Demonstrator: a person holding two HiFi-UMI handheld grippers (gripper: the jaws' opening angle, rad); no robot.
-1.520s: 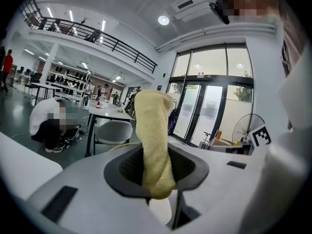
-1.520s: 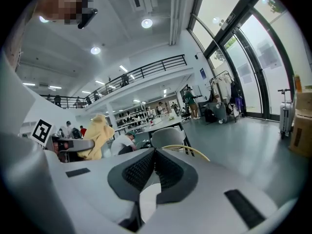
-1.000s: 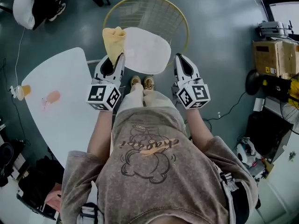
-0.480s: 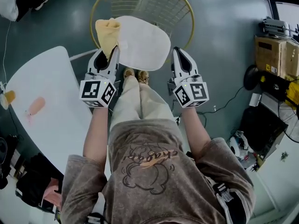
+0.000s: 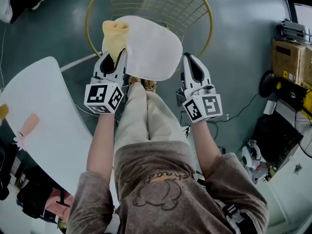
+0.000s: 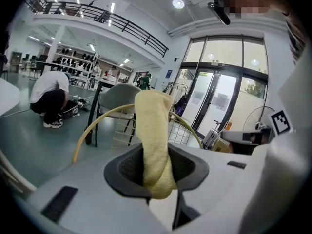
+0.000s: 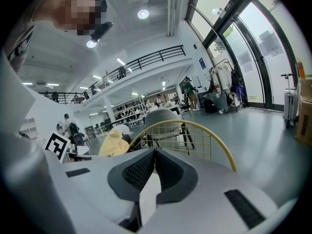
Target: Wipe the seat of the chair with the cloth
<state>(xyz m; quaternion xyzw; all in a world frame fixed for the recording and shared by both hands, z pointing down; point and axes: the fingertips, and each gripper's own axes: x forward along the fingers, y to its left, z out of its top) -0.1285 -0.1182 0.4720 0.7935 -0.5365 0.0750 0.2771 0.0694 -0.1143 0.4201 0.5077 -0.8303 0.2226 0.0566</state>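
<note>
Overhead, chair's white seat (image 5: 151,48), close-up, left tongs (image 6: 158,172) pinching yellow cloth (image 6: 153,130).

Soft yellow on the cloth (image 5: 116,33), plain white on the seat (image 5: 153,50), and thin gold wire in a grid of squares on the chair back (image 5: 156,4) at the far side. White shells with black pads on the left gripper (image 5: 115,61) and the right gripper (image 5: 191,60), each with a cube of black-and-white square marks. Dark blue-grey on the floor (image 5: 239,38), white on the table (image 5: 48,106) at the left, brown-grey with a bear drawing on the shirt (image 5: 161,189), cream on the trousers (image 5: 146,116).
</note>
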